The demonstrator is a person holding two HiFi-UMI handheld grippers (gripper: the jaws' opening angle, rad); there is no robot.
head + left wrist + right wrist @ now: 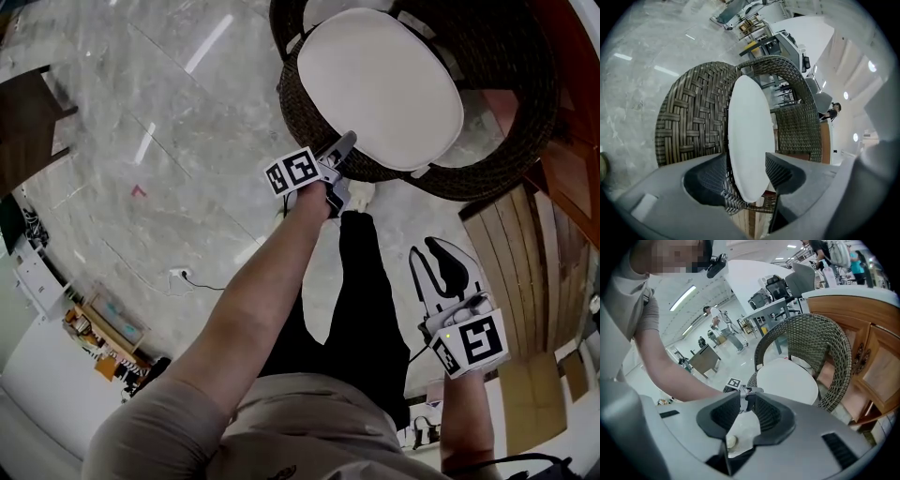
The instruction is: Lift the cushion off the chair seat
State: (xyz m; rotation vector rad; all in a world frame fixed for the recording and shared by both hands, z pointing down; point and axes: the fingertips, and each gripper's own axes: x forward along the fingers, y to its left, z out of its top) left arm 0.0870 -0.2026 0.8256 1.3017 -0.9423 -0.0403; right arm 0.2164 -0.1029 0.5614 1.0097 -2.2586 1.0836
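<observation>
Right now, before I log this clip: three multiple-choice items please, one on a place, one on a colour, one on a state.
1. The cushion lies: A on the chair seat; B on the floor; C on a table.
2. Its colour: A red; B white; C black.
3. Jaws of the left gripper: A shut, empty; B shut on a chair leg; C open round the cushion's edge.
A: it covers the woven seat. B: plainly white. C: its edge sits between spread jaws.

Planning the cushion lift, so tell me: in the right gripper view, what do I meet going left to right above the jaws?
person's forearm → left gripper → cushion → wooden cabinet
</observation>
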